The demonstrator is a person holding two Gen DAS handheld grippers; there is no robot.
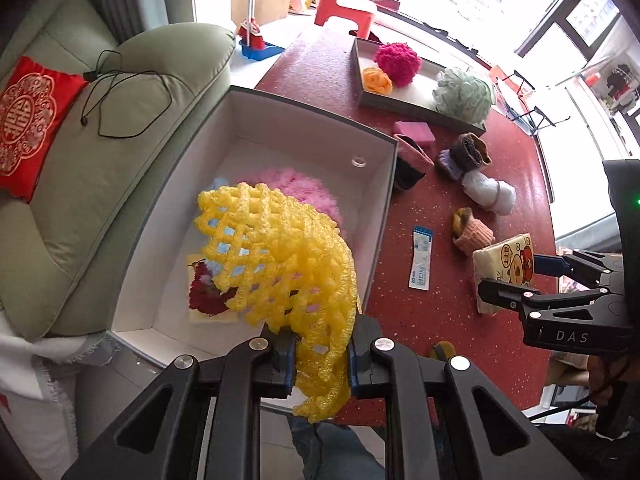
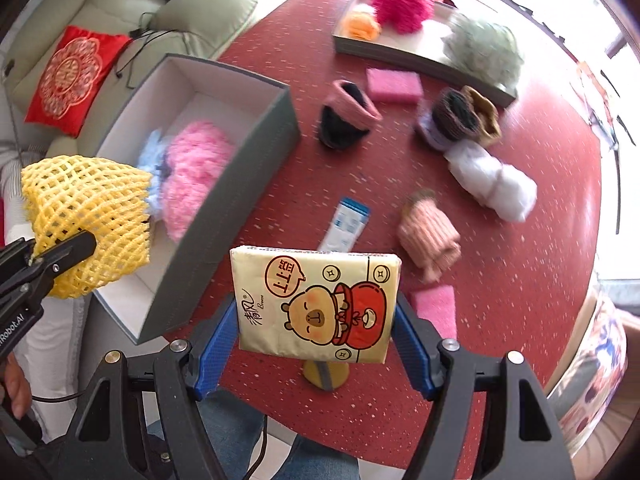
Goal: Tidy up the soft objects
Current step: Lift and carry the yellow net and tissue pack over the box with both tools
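Note:
My left gripper [image 1: 322, 354] is shut on a yellow foam net [image 1: 280, 256] and holds it above the near end of a grey box [image 1: 384, 216] with a white inside. The net also shows in the right wrist view [image 2: 86, 216]. Inside the box lie a pink fluffy ball [image 2: 196, 176], a pale blue soft item [image 2: 154, 152] and a red-and-cream piece [image 1: 204, 292]. My right gripper [image 2: 316, 334] is shut on a yellow tissue pack [image 2: 316, 304] with a cartoon bear, held above the red table [image 2: 520, 280]. The pack shows in the left wrist view [image 1: 500, 268].
On the table lie rolled socks [image 2: 428, 236], a white bundle [image 2: 492, 176], dark knit items [image 2: 460, 116], pink sponges [image 2: 394, 84], a blue-white sachet [image 2: 346, 224]. A shallow tray [image 2: 400, 60] holds magenta, orange and green puffs. A green sofa [image 1: 100, 184] with a red cushion is left.

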